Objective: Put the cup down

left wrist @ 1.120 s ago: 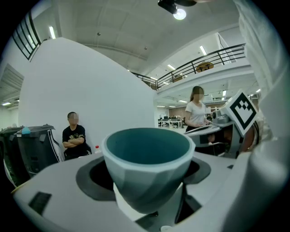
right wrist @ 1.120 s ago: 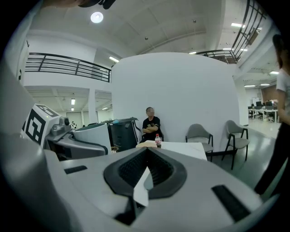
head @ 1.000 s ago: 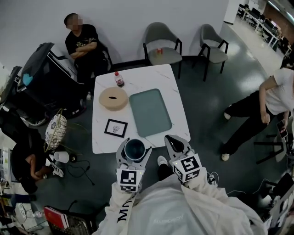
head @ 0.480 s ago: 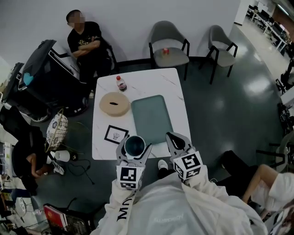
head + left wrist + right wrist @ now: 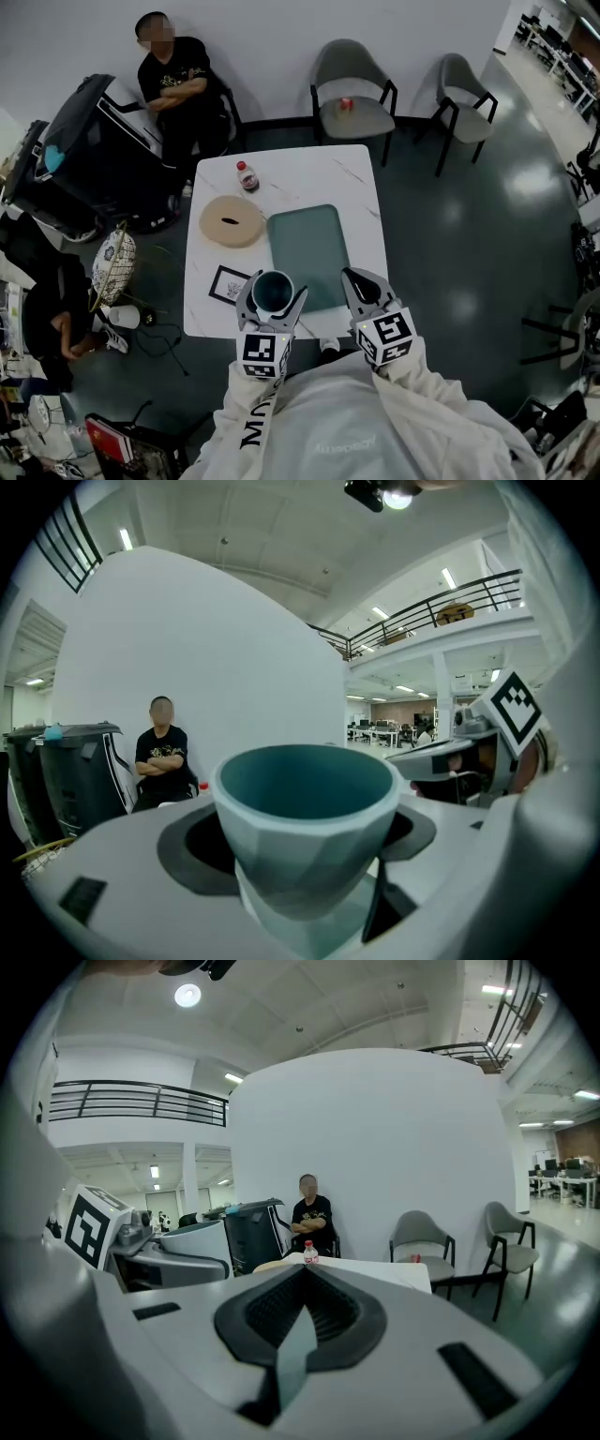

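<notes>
A teal faceted cup (image 5: 273, 292) sits upright between the jaws of my left gripper (image 5: 271, 298), which is shut on it just over the near edge of the white table (image 5: 323, 169). The left gripper view shows the cup (image 5: 305, 827) filling the jaws, its mouth up and nothing inside. My right gripper (image 5: 364, 285) hangs beside it to the right, over the table's near edge, shut with nothing in it. The right gripper view shows its dark pads (image 5: 302, 1316) closed together. A teal tray (image 5: 307, 251) lies on the table just beyond both grippers.
On the table stand a round tan wooden disc (image 5: 232, 221), a small bottle with a red label (image 5: 247, 175) and a black-framed picture (image 5: 229, 284). A seated person (image 5: 178, 89) is at the far left. Two grey chairs (image 5: 353, 94) stand behind the table, a dark bin (image 5: 89, 150) to its left.
Both grippers and the cup have come forward over the table's near edge. The view has shifted, and the person standing at the right has left the frame.
</notes>
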Available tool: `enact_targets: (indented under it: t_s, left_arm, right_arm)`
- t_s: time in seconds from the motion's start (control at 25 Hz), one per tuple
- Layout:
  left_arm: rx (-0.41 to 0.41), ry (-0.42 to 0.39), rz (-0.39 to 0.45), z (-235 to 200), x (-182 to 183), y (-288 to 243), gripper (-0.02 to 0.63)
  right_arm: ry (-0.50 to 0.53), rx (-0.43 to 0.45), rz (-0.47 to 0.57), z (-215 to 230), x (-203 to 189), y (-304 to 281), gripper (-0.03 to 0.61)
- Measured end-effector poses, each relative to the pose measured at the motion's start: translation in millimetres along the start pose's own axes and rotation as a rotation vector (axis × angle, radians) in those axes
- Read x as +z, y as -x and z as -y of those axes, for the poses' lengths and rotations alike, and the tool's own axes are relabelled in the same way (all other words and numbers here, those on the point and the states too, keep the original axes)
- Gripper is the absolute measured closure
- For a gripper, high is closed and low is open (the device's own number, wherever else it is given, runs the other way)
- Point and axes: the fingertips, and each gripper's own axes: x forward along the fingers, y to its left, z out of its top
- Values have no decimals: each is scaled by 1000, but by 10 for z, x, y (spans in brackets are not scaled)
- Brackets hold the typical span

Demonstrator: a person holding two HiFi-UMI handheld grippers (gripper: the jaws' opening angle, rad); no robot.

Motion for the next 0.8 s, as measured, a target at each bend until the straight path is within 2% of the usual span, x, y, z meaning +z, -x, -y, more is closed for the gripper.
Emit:
enact_targets:
  t_s: [0.4, 0.8]
  left_arm:
    - [-3, 15, -8, -120, -43, -539, 209]
    - [-52, -52, -3, -53, 9, -1145, 209]
  right_arm:
    - [-17, -27, -22, 391, -53, -197, 574]
    - [-44, -76, -39, 766, -100, -270, 574]
